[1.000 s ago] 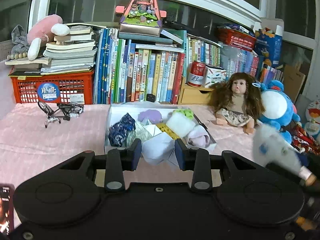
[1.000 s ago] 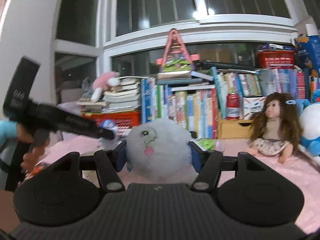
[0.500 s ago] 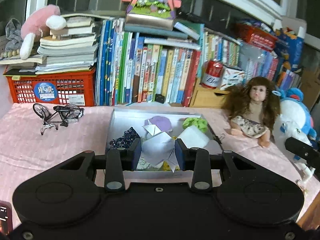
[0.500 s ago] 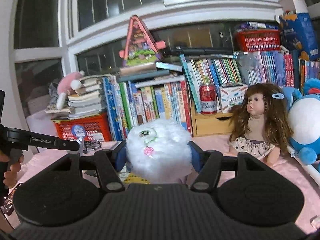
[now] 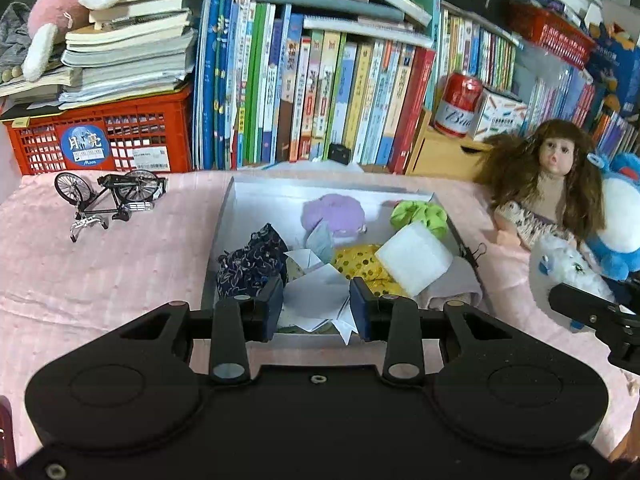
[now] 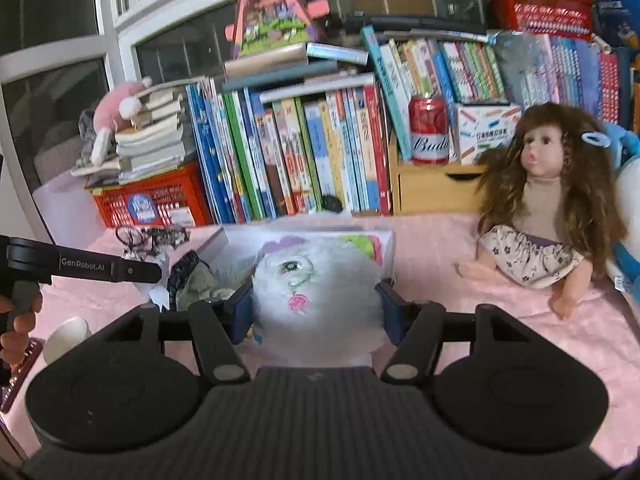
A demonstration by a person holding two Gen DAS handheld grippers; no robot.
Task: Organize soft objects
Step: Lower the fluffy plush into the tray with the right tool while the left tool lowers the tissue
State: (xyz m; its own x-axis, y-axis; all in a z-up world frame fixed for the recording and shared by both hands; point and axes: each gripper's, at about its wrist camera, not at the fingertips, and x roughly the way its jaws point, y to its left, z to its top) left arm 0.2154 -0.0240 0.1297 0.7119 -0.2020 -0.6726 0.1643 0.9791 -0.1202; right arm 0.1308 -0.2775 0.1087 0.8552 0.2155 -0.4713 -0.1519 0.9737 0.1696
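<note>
- My left gripper (image 5: 316, 306) has its fingers (image 5: 272, 308) closed narrow on a white folded paper piece (image 5: 316, 296), held over the near edge of the white box (image 5: 226, 216)
- My right gripper (image 6: 316, 312) has its fingers about half spread, clamped on a white fluffy plush toy (image 6: 320, 292)
- In the box: dark patterned cloth (image 5: 250, 258) at 9 o'clock, white foam block (image 5: 414, 258) at 3, purple plush (image 5: 334, 214) at 12
- Doll (image 6: 540, 208) sits on the pink surface (image 5: 100, 264) at 2 o'clock; books (image 5: 304, 92) behind
</note>
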